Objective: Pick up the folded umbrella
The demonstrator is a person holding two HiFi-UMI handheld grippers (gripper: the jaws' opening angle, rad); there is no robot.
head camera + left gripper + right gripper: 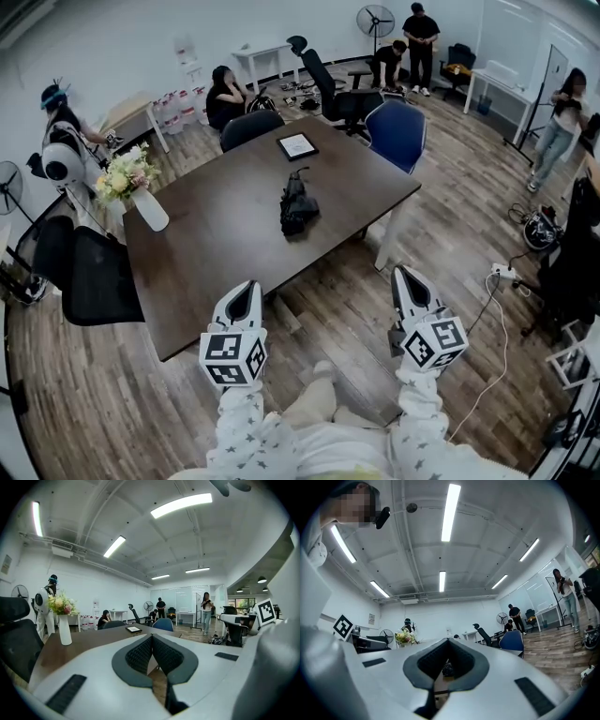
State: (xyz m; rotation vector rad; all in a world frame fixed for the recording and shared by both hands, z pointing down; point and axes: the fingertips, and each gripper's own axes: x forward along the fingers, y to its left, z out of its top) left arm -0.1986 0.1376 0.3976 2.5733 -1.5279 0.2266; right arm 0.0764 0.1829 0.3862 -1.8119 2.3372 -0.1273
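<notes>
Office room, wood floor, dark brown worktop [216,246] at centre. Folded umbrella [298,208], black, lying flat near worktop middle, touching nothing else. Tablet [297,145] at 12 o'clock from umbrella, apart. White vase [150,210] with flowers at 9 o'clock, near worktop edge. Left gripper [246,289] at 7 o'clock from umbrella, by worktop's near edge, jaws together, empty. Right gripper [405,277] at 5 o'clock, over floor, jaws together, empty. Both well apart from umbrella.

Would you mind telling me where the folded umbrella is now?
The folded umbrella lies centrally on the table in the head view, below the tablet, right of the flower vase.
</notes>
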